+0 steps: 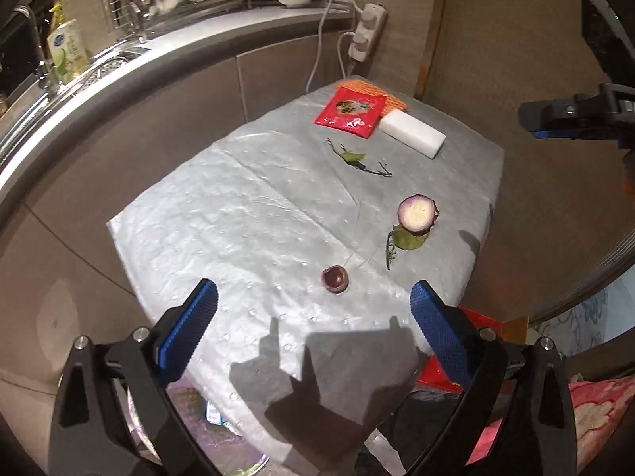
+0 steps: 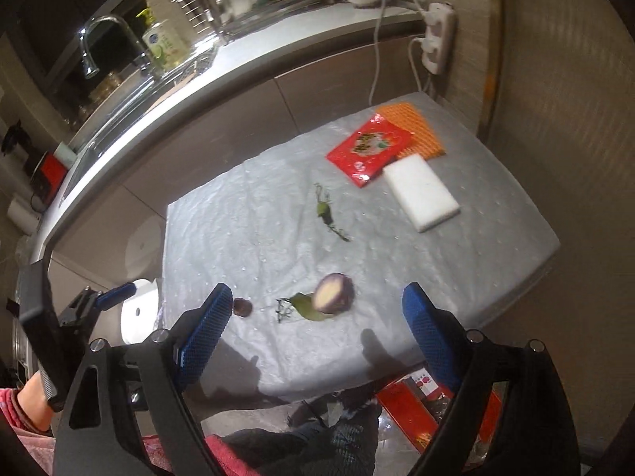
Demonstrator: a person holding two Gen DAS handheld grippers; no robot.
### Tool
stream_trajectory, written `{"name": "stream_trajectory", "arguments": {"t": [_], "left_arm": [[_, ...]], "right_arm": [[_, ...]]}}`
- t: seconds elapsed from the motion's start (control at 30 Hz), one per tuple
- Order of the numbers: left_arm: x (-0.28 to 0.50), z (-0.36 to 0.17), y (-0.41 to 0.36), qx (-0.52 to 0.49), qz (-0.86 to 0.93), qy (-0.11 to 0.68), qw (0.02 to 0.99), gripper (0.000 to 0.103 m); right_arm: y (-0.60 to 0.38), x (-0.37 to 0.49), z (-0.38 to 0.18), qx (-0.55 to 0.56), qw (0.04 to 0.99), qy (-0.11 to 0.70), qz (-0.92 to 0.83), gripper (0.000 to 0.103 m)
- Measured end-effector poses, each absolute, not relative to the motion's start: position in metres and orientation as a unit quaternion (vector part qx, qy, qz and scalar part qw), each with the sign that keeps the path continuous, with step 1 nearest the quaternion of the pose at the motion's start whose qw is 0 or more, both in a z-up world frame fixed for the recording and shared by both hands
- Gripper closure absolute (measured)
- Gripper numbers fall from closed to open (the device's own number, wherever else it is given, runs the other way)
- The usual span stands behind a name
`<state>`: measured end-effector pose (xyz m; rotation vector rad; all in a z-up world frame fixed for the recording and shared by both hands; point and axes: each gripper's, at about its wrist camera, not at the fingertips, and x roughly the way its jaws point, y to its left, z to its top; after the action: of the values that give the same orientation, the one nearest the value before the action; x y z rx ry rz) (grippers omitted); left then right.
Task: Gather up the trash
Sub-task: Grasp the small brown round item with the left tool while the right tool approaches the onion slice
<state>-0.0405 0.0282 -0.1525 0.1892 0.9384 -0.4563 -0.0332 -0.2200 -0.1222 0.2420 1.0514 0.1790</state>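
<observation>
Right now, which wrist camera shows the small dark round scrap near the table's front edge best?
The left wrist view: the small dark round scrap lies unobstructed and sharp ahead of the open left gripper. In the right wrist view it is smaller and blurred, beside that gripper's left fingertip.

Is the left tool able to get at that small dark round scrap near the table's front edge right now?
Probably yes. The left tool is open and empty above the small dark round scrap, with only bare table cover between them.

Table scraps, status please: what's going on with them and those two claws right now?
Left gripper open, empty. Right gripper open, empty. Onion half, small onion end, leaf stems, red packet uncollected on the table. Nothing blocking.
</observation>
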Motion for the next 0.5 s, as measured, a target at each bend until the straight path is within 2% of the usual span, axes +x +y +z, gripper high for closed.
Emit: {"name": "stream_trajectory", "arguments": {"t": [0.03,0.1,0.17,0.33,0.4,0.5], "left_arm": [[-0.033,-0.162,0.022,0.088,-0.221,0.451,0.86,0.015],[-0.018,-0.181,0.011,0.088,-0.226,0.471,0.848,0.028],[-0.008,-0.201,0.005,0.084,-0.227,0.496,0.834,0.035],[0.005,-0.23,0.0,0.083,-0.218,0.533,0.813,0.044],[0.006,-0.233,0.0,0.084,-0.219,0.536,0.811,0.052],[0.006,-0.236,-0.005,0.091,-0.223,0.539,0.807,0.055]], "right_arm": [[-0.226,-0.036,-0.124,0.117,0.853,0.502,0.08,0.016],[-0.238,-0.042,-0.127,0.119,0.852,0.505,0.07,0.016],[-0.248,-0.048,-0.13,0.124,0.851,0.507,0.064,0.016],[-0.258,-0.053,-0.137,0.119,0.847,0.515,0.061,0.016],[-0.259,-0.051,-0.141,0.116,0.845,0.518,0.064,0.016],[-0.26,-0.046,-0.146,0.121,0.841,0.522,0.073,0.016]]}}
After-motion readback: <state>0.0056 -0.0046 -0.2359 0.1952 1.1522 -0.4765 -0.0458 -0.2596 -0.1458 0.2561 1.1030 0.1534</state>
